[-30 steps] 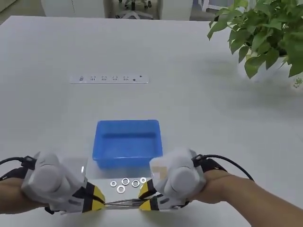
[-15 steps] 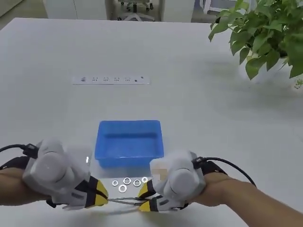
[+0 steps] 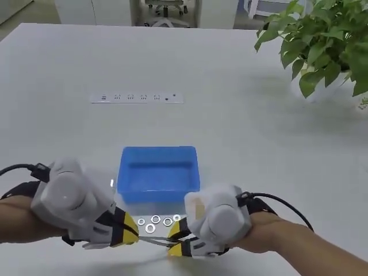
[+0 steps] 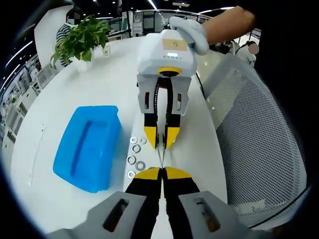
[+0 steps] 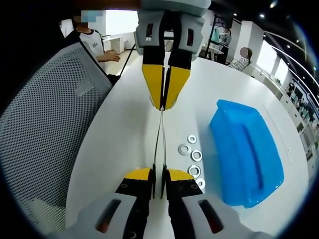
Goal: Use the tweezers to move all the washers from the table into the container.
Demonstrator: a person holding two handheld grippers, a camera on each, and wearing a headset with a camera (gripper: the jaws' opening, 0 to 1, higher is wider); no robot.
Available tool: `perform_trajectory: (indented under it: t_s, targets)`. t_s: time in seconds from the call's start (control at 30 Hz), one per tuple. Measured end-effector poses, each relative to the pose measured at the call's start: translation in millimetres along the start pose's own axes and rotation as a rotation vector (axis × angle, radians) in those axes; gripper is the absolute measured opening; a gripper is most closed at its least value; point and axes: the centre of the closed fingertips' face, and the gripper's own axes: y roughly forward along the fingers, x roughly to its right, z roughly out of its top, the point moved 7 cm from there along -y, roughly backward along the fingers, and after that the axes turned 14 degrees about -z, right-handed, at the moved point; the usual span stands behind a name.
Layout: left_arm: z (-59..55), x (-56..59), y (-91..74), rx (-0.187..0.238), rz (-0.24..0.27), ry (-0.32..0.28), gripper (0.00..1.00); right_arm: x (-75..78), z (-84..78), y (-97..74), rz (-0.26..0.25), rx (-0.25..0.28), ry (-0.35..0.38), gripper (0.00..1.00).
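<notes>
The thin metal tweezers [image 3: 153, 240] are held at both ends, just above the white table [image 3: 241, 132]. My left gripper [image 3: 131, 232] is shut on one end, and my right gripper [image 3: 174, 242] is shut on the other, facing it. In the left gripper view the tweezers [image 4: 162, 157] run from my left gripper [image 4: 162, 173] to the right gripper [image 4: 162, 141]. Several steel washers [image 3: 155, 222] lie on the table just beyond the tweezers, in front of the blue container [image 3: 160, 171]. In the right gripper view the washers [image 5: 192, 155] sit between the tweezers [image 5: 160, 137] and the container [image 5: 246, 152].
A white power strip [image 3: 137, 98] lies further back on the table. A potted plant [image 3: 322, 40] stands at the far right. A grey mesh chair [image 5: 55, 124] is close to the table's near edge. People sit in the background.
Both grippers keep their hold on the tweezers. The left gripper has lifted and come a little to the right, so the tweezers now slope down toward the right gripper.
</notes>
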Motion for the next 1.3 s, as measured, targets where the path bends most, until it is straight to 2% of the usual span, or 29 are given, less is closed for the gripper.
perform_trajectory:
  t_s: [0.23,0.4,0.8,1.0,1.3]
  targets:
    - [7.3,0.4,-1.3,0.004,-0.001,0.015,0.05,0.1,-0.3,-1.7,-0.006,0.007,0.008,0.12]
    - [16.7,1.5,-5.4,0.016,-0.001,0.036,0.05,0.7,1.2,-2.8,-0.012,0.01,0.018,0.11]
    - [39.0,3.8,-21.0,0.05,0.01,0.093,0.05,6.2,15.5,-7.0,-0.04,0.048,0.041,0.1]
    - [44.4,5.3,-22.8,0.049,0.011,0.113,0.05,5.7,21.4,-4.0,-0.043,0.055,0.032,0.1]
    - [52.9,4.9,-20.4,0.065,0.006,0.129,0.05,3.5,25.4,-1.2,-0.054,0.075,0.068,0.1]
